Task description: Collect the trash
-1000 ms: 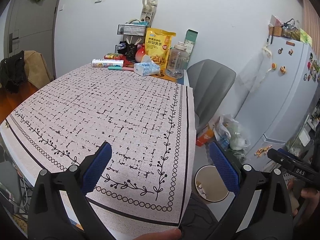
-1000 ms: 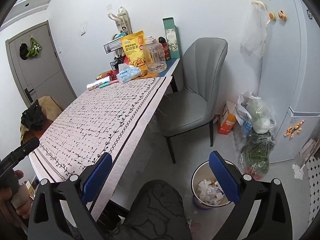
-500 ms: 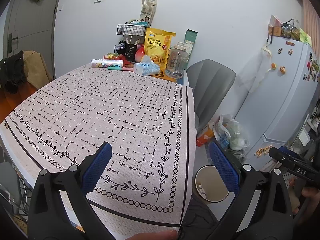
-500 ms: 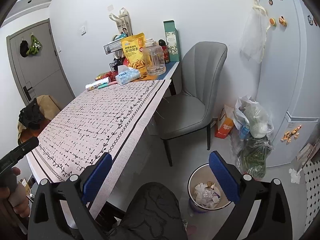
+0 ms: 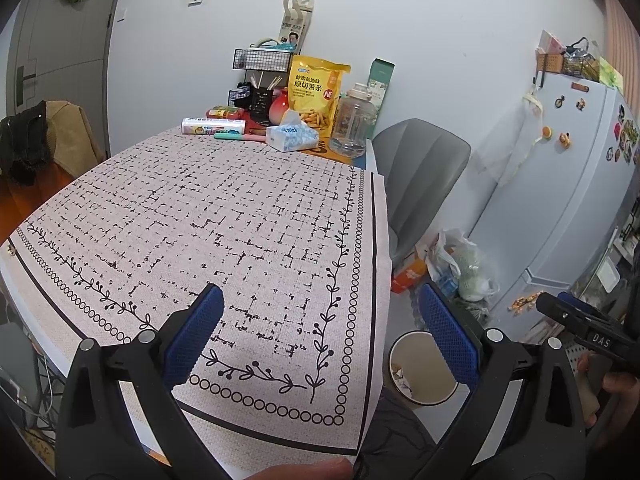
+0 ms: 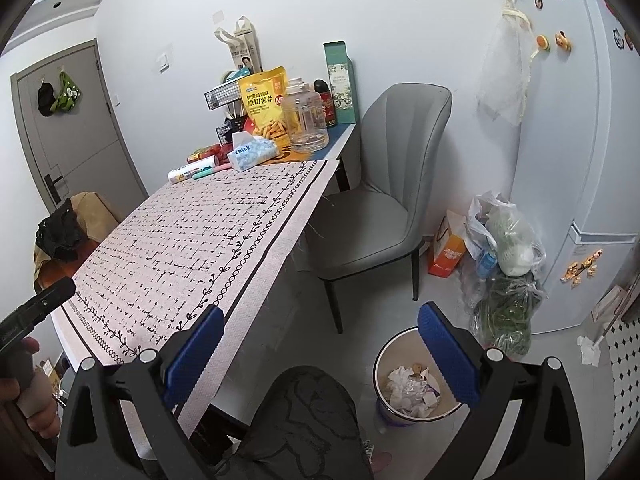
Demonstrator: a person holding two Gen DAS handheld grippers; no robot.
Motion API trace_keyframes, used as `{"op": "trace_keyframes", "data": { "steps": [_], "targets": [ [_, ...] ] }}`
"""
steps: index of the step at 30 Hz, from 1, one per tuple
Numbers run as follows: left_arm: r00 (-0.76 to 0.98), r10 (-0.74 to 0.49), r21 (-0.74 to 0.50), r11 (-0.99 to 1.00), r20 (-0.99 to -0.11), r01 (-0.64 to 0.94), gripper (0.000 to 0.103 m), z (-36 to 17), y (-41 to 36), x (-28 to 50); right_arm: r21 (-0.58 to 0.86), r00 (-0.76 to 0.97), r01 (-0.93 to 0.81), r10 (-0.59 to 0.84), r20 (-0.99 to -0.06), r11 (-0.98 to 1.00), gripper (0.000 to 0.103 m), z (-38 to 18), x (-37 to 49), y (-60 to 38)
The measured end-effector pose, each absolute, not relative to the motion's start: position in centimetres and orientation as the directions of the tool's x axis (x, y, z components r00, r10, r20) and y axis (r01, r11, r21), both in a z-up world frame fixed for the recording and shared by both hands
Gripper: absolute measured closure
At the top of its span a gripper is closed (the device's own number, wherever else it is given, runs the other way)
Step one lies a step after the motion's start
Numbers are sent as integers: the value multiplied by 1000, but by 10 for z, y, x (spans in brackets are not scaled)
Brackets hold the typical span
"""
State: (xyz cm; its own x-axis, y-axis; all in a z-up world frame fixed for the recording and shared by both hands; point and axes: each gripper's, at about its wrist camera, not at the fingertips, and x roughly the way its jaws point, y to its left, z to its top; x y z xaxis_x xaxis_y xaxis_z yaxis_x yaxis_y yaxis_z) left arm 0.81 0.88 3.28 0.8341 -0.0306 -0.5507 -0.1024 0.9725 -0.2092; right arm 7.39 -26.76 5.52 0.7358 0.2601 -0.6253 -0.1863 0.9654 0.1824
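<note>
from the left wrist, the left gripper (image 5: 320, 328) hangs over the near edge of the patterned tablecloth (image 5: 224, 216) with its blue-padded jaws spread wide and nothing between them, the trash bin (image 5: 424, 372) on the floor just right of the table. from the right wrist, the right gripper (image 6: 320, 348) is likewise wide apart and empty, above the bin (image 6: 416, 384), which holds crumpled paper trash (image 6: 404, 392) beside the grey chair (image 6: 384, 208).

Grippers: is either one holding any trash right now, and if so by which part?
Nothing is held. The left gripper and the right gripper both stand wide open with nothing between their blue pads.
</note>
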Motion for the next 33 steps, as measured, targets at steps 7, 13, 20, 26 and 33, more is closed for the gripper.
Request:
{"op": "trace_keyframes", "data": {
  "steps": [7, 13, 20, 26, 33],
  "targets": [
    [833, -35, -204, 974, -553, -95, 6, 32, 6, 11, 186, 732, -193, 267, -627, 963, 8, 54, 72, -269],
    [831, -31, -208, 973, -555, -103, 6, 31, 8, 12, 184, 729, -196, 268, -629, 963, 8, 53, 72, -268],
    [828, -29, -214, 971, -561, -111, 6, 28, 9, 14, 185, 730, -190, 265, -630, 964, 8, 52, 72, -267],
    [830, -30, -203, 974, -558, -101, 6, 27, 5, 15, 174, 726, -185, 254, -639, 967, 8, 46, 75, -264],
    [821, -108, -251, 967, -561, -44, 6, 17, 7, 42, 108, 774, -141, 178, -608, 984, 8, 57, 78, -271]
  ]
}}
